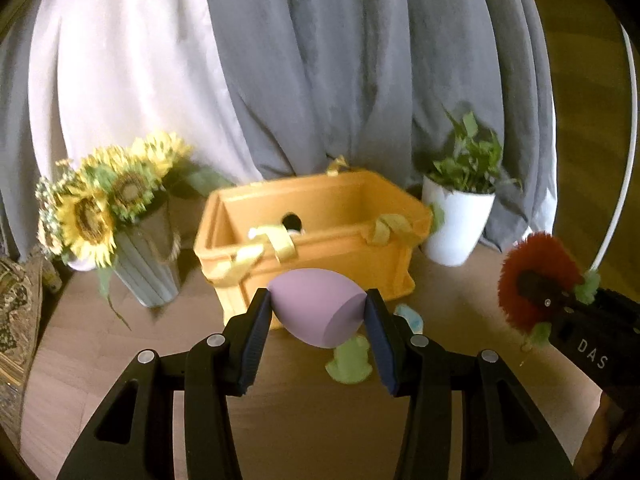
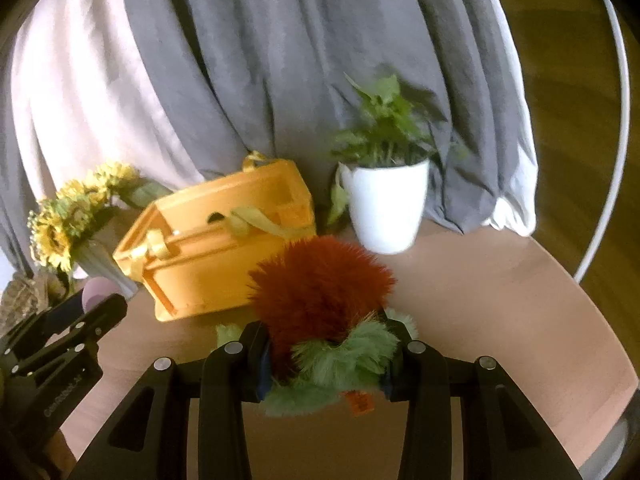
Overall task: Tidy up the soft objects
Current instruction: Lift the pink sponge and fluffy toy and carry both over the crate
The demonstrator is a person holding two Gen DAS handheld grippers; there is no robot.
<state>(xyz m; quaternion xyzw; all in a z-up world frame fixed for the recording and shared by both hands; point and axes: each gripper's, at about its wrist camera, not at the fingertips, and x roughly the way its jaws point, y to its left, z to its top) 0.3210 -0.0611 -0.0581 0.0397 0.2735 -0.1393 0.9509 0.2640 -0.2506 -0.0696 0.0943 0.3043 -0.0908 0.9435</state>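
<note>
My left gripper (image 1: 318, 306) is shut on a purple egg-shaped sponge (image 1: 316, 308), held above the table in front of the orange bin (image 1: 312, 240). My right gripper (image 2: 328, 344) is shut on a fuzzy red and green plush (image 2: 320, 292), held in front of the bin (image 2: 224, 240). The right gripper with the plush (image 1: 536, 280) shows at the right of the left wrist view. The left gripper with the sponge (image 2: 96, 286) shows at the left of the right wrist view. A small green soft object (image 1: 350, 360) and a light blue one (image 1: 410, 316) lie on the table below the sponge.
A vase of sunflowers (image 1: 108, 208) stands left of the bin. A white pot with a green plant (image 1: 460, 200) stands right of it. Grey and white curtains (image 1: 320, 60) hang behind. The bin has yellow ribbon handles (image 1: 264, 248). The wooden table (image 1: 300, 420) is round.
</note>
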